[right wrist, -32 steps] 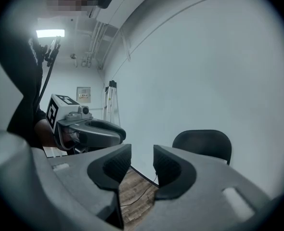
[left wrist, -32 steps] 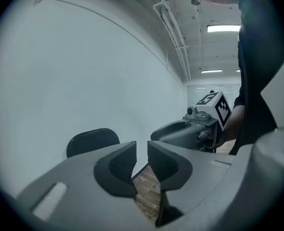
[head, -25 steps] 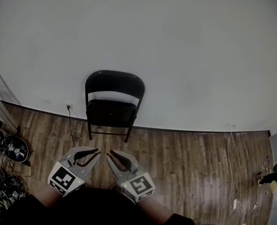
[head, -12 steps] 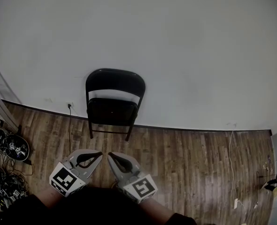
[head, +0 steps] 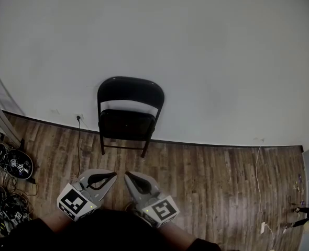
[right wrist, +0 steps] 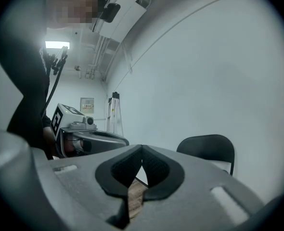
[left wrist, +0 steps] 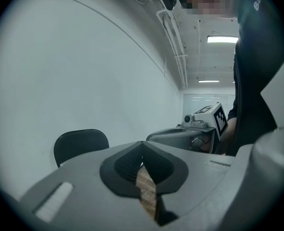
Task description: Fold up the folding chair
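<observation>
The chair stands unfolded on the floor, its back to the wall. Well in front of it, the left gripper and right gripper hover side by side, jaws pressed together, empty.

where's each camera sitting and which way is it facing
Head view: on the head, down at the folding chair; left gripper, right gripper show.
Left gripper view: on it, along its shut jaws; chair left, right gripper, person's torso.
Right gripper view: mirrored, jaws shut, chair right.
Shared: all see the chair.
</observation>
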Available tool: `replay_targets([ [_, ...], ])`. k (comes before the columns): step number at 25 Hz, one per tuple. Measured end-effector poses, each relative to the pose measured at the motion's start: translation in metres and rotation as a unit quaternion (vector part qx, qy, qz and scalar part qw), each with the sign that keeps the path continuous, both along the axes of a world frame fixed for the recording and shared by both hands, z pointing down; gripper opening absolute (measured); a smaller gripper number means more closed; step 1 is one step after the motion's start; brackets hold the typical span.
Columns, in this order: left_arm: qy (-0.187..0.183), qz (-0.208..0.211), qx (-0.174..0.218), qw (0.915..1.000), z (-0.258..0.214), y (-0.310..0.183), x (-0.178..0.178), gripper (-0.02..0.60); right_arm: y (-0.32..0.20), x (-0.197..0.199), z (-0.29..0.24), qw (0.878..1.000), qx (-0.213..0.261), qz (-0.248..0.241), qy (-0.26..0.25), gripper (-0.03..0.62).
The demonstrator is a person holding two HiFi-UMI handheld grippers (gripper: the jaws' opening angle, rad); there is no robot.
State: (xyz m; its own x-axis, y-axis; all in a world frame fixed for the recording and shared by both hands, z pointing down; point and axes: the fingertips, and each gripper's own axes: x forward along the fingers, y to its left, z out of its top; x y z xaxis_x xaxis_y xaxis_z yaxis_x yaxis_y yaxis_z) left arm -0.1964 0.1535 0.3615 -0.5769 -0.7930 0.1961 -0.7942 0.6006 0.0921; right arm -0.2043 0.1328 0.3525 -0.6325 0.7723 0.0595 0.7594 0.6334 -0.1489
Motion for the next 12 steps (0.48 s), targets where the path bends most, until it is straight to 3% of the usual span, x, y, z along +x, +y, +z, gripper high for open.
replay_targets([
  [12, 0.001, 0.005, -0.011, 0.9999, 0.0026, 0.0060, 0.0016, 0.002, 0.0052, 0.0020, 0.0084, 1.000, 0.001, -0.002, 0.017, 0.002],
])
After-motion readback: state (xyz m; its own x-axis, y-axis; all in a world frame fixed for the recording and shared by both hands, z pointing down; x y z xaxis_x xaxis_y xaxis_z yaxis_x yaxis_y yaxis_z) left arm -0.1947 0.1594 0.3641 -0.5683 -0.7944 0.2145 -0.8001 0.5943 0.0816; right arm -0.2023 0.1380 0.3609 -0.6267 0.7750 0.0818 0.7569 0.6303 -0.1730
